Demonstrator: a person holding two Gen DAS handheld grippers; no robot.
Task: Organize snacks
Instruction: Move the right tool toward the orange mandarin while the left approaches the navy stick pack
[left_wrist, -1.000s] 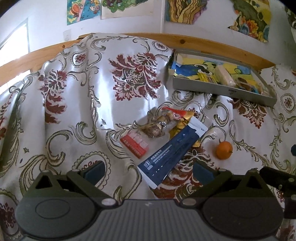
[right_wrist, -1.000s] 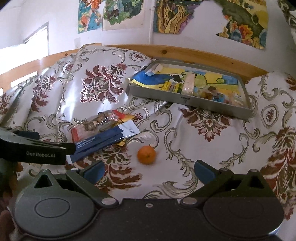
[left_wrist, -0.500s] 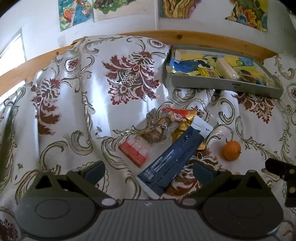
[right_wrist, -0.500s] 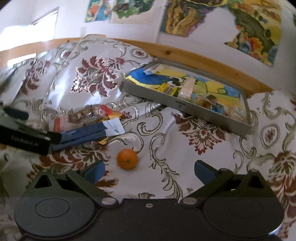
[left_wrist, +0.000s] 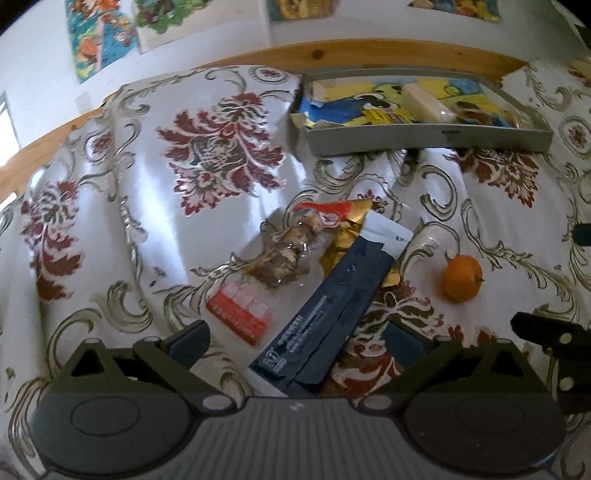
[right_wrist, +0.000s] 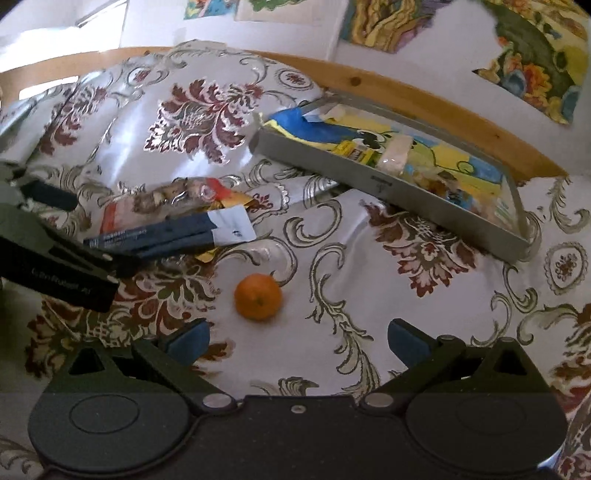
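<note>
Closer now, dark blue packet (left_wrist: 332, 306) between spread left fingers (left_wrist: 188, 338); orange (right_wrist: 258, 301) ahead of spread right fingers (right_wrist: 406, 341).

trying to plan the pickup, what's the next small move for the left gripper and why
Probably ease the left gripper down and shut on the dark blue packet: it is open, holds nothing, and the packet lies between its fingers, topmost in the pile, outside the grey tray.
</note>
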